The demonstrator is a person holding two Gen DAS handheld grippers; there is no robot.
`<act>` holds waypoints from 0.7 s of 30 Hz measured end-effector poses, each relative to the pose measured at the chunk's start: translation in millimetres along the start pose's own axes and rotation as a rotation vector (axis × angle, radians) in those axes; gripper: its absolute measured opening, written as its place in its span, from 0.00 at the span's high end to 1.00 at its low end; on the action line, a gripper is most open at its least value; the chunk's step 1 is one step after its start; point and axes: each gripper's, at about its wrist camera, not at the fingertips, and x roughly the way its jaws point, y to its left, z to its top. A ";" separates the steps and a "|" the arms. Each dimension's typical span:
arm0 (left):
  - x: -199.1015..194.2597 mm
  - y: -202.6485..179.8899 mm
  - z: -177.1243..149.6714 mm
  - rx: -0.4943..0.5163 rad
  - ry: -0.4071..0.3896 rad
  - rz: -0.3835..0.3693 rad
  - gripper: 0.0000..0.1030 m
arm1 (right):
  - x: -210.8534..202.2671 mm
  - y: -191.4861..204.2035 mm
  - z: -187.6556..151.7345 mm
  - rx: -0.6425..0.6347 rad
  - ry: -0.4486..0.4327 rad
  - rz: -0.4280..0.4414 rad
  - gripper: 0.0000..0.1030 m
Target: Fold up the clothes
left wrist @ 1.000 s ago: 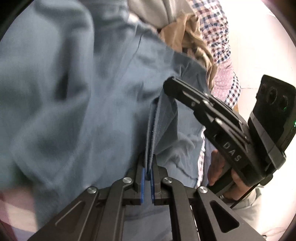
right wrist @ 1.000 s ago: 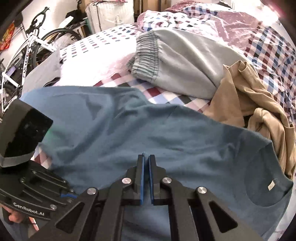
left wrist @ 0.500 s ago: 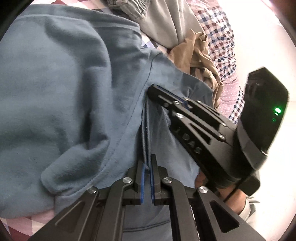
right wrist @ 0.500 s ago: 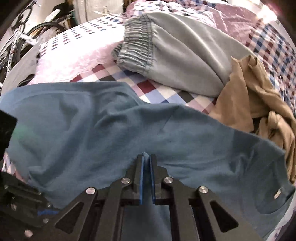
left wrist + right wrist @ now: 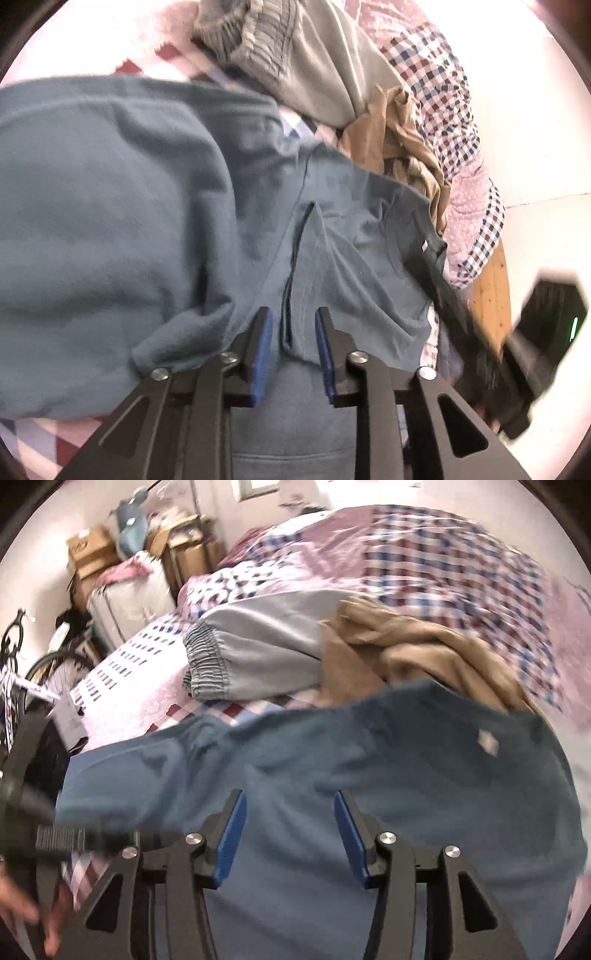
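Both grippers, left and right, released above blue shirt, partly folded. Grey trousers and tan garment lying unfolded behind.

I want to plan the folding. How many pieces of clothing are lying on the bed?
3: the blue T-shirt nearest the cameras, the tan garment behind it, and the grey elastic-waist garment beside that. Others may be hidden underneath.

We saw a checked bedspread covering the bed, a bicycle at the far left, cardboard boxes stacked against the wall, and a pale suitcase standing just beside them.
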 end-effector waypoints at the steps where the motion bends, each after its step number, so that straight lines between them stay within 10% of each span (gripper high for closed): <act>1: -2.2 -1.0 0.5 0.006 -0.015 0.006 0.63 | -11.0 -5.7 -5.1 0.030 -0.023 0.000 0.47; 10: -4.3 -26.0 -10.2 0.125 -0.118 0.027 0.48 | -98.0 -76.2 -102.9 0.247 -0.139 -0.196 0.25; 21: 9.0 -55.3 -40.8 0.250 -0.180 -0.006 0.35 | -77.3 -105.1 -133.7 0.373 -0.164 -0.242 0.25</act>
